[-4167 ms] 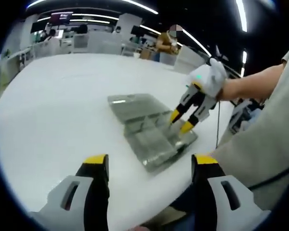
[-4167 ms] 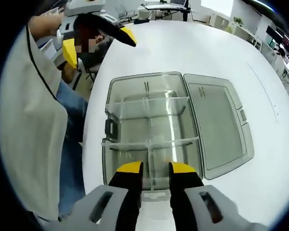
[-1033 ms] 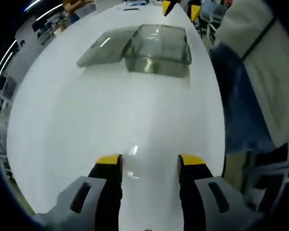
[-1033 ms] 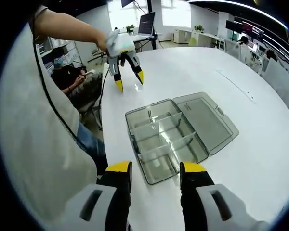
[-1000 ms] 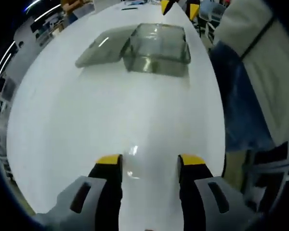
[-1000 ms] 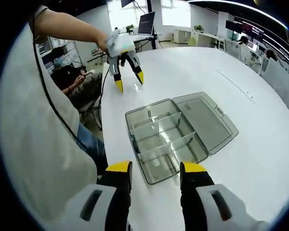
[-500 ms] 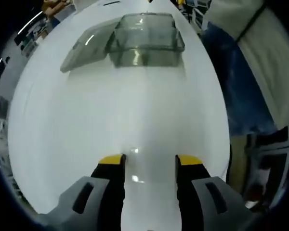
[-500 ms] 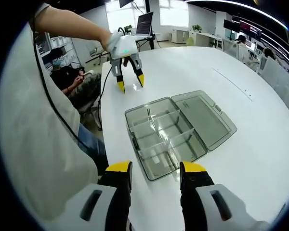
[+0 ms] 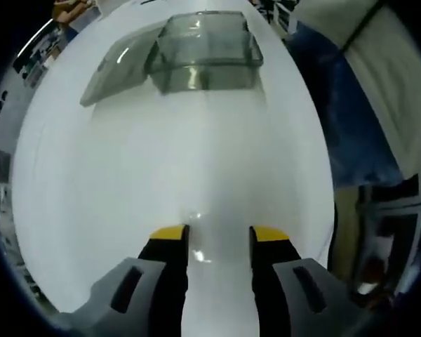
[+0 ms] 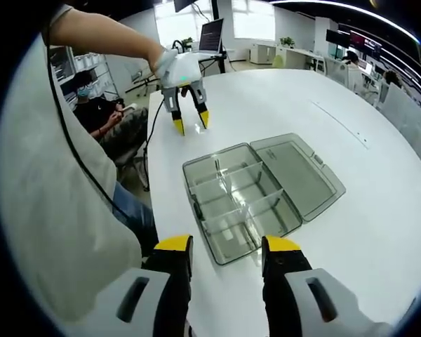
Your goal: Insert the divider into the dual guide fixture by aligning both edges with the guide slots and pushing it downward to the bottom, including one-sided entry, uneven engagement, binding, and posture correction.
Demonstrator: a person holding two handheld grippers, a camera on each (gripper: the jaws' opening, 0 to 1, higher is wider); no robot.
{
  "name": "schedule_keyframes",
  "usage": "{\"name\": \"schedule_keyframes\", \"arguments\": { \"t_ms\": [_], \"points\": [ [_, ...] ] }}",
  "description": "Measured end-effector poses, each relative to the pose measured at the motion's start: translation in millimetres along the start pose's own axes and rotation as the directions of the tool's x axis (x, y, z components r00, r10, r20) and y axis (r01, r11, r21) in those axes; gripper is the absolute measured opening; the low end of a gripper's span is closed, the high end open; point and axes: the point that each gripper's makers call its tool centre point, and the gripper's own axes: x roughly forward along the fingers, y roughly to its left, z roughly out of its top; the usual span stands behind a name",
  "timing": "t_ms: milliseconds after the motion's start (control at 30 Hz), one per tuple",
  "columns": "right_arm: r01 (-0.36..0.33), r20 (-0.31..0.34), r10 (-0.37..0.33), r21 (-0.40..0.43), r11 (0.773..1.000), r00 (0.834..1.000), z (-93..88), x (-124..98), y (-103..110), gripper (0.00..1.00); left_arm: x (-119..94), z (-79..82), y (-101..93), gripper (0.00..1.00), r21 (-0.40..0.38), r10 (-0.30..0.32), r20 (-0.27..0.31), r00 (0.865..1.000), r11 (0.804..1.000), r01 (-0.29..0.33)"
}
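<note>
White table (image 10: 379,232), open clear box (image 10: 242,200)

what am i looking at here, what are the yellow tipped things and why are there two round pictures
A person holds a hand-held grasping tool in each hand; each carries a fisheye camera looking along its two yellow-tipped jaws, hence two round pictures. The left gripper view shows the left tool, open and holding nothing, low over a white table, with a clear box further away. The right gripper view shows the right tool, also open and holding nothing, above that box, whose lid lies open beside it, with clear dividers standing inside. The left tool appears beyond it.
</note>
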Motion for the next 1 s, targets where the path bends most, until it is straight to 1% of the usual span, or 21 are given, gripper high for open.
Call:
{"name": "schedule_keyframes", "arguments": {
  "t_ms": [233,333,433,500,600,700,900,1000],
  "points": [
    [-0.001,0.004,0.001,-0.002,1.0,1.0,3.0,0.4,-0.9,0.35,0.8,1.0,-0.1,0.29,-0.015,0.004,-0.045,0.999,1.0,-0.005],
    [-0.004,0.006,0.004,-0.004,1.0,1.0,4.3,1.5,-0.8,0.35,1.9,1.3,0.1,0.28,-0.018,0.008,-0.087,0.996,1.0,-0.01],
    [-0.004,0.011,0.005,-0.007,1.0,1.0,8.1,2.8,-2.4,0.35,2.5,1.8,0.1,0.28,-0.019,0.015,-0.152,0.988,1.0,-0.019],
    [-0.004,0.015,0.004,-0.008,1.0,1.0,10.6,3.5,-3.7,0.35,2.6,2.5,0.1,0.27,-0.019,0.017,-0.164,0.986,1.0,-0.021],
    [-0.004,0.025,0.004,-0.007,1.0,1.0,15.1,4.8,-6.1,0.35,1.9,0.7,0.4,0.27,-0.041,0.025,-0.154,0.988,0.999,-0.031],
    [-0.004,0.029,0.004,-0.004,1.0,1.0,17.0,5.5,-7.5,0.34,1.1,-1.6,1.5,0.26,-0.089,0.034,-0.141,0.989,0.995,-0.047],
    [-0.002,0.031,0.002,0.006,1.0,1.0,16.6,4.7,-11.3,0.34,0.3,-2.2,1.6,0.26,-0.104,0.044,-0.136,0.99,0.993,-0.059],
    [0.0,0.034,0.0,0.013,1.0,0.999,16.3,3.7,-13.5,0.34,-0.1,0.1,-0.2,0.26,-0.112,0.044,-0.132,0.99,0.992,-0.059]
  ]
}}
